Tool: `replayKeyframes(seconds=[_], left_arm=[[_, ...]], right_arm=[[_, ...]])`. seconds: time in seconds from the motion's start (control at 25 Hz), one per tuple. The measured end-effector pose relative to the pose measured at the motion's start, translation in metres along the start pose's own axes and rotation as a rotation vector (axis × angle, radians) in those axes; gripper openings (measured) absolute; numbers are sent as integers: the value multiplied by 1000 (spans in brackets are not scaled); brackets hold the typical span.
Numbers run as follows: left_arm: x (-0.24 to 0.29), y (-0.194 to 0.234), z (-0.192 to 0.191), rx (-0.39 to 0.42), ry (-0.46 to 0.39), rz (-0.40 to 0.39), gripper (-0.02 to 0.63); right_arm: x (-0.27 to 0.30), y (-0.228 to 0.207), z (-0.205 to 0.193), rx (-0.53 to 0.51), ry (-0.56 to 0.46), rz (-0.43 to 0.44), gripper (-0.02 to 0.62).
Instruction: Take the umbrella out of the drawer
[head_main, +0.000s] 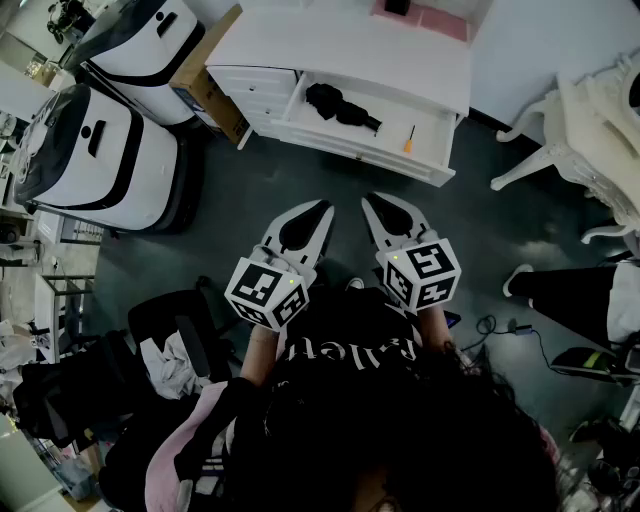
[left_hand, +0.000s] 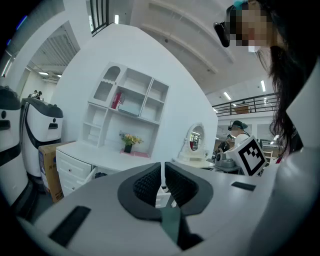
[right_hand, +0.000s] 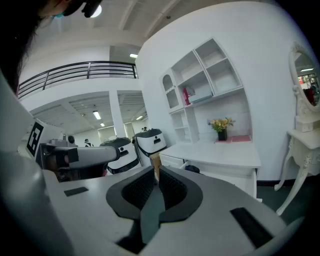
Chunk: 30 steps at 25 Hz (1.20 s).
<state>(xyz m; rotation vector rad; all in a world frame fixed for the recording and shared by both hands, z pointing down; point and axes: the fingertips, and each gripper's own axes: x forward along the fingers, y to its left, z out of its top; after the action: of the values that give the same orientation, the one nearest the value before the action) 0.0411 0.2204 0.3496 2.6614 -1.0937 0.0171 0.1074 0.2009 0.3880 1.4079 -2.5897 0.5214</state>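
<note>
A black folded umbrella (head_main: 340, 105) lies in the open drawer (head_main: 370, 152) of a white desk (head_main: 350, 45), with an orange-handled screwdriver (head_main: 408, 139) beside it. In the left gripper view the umbrella (left_hand: 100, 175) shows as a dark shape in the drawer, and in the right gripper view the umbrella (right_hand: 192, 170) is just past the jaws. My left gripper (head_main: 324, 208) (left_hand: 162, 169) and right gripper (head_main: 367, 200) (right_hand: 155, 173) hover side by side over the floor, well short of the drawer. Both are shut and hold nothing.
Two white rounded machines (head_main: 110, 150) and a cardboard box (head_main: 205, 80) stand left of the desk. A white ornate chair (head_main: 590, 130) is at the right. A black chair with clothes (head_main: 170, 345) sits at lower left, and cables (head_main: 500, 325) lie on the floor.
</note>
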Motion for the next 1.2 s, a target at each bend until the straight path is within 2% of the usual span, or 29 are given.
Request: replayKeyframes(seconds=[0.36, 0.84, 1.0, 1.2], left_arm=[[-2, -8, -7, -9, 16, 19, 31], [4, 6, -11, -20, 42, 23, 31], [12, 22, -12, -26, 49, 21, 31], [19, 62, -7, -45, 54, 37, 31]], right_arm=[[-10, -7, -4, 13, -3, -1, 63], [8, -7, -8, 48, 9, 26, 63], [26, -13, -9, 54, 21, 24, 63], [62, -15, -3, 61, 48, 21, 63]])
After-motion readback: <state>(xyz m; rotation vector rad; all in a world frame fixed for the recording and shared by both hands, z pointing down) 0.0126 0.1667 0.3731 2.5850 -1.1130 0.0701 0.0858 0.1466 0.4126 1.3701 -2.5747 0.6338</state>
